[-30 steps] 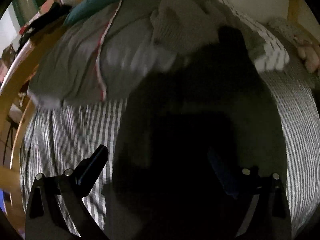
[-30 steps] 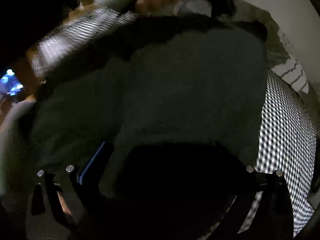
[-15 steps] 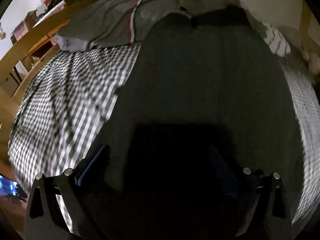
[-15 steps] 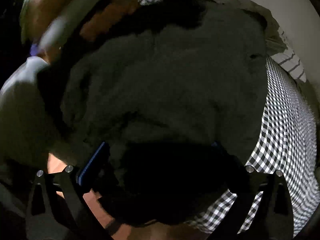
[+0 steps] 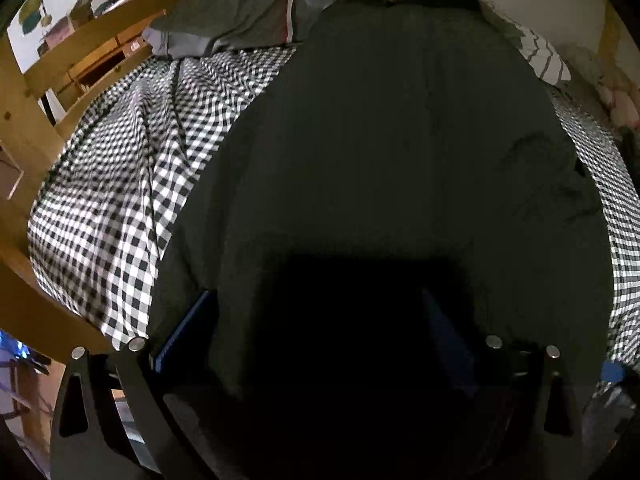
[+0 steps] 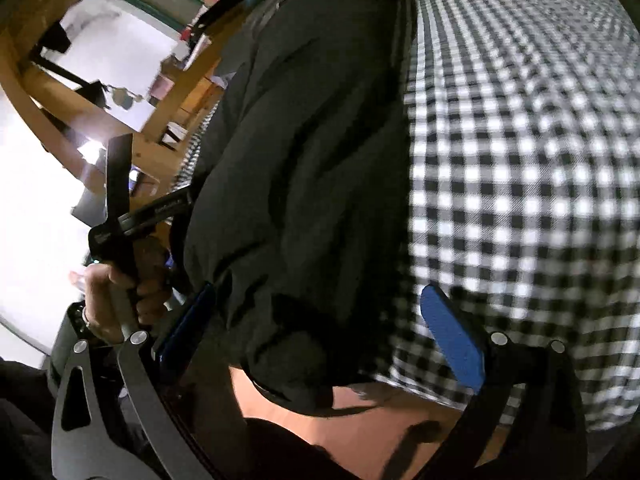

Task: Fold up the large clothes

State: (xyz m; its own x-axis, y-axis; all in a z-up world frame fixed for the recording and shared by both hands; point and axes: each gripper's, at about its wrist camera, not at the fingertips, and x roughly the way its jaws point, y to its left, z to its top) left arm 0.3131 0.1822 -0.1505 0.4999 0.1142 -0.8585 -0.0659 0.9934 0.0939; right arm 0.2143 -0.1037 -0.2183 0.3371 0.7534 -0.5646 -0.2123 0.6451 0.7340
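Dark garment (image 5: pixel 380 152) spread on the checked bed (image 5: pixel 120 184).
It lies lengthwise, its near edge hanging over the bedside. Both the left gripper (image 5: pixel 320 328) and right gripper (image 6: pixel 320 320) have fingers spread wide, the cloth between them ungripped.

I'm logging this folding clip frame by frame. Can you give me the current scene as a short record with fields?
garment: dark garment spread lengthwise on the bed, near end hanging over the edge
surface: black-and-white checked sheet
left gripper: jaws apart, dark cloth lying between them
right gripper: jaws apart around the garment's hanging end
hand: seen in the right wrist view, holding the other gripper's handle
background: grey bedding, wooden frame
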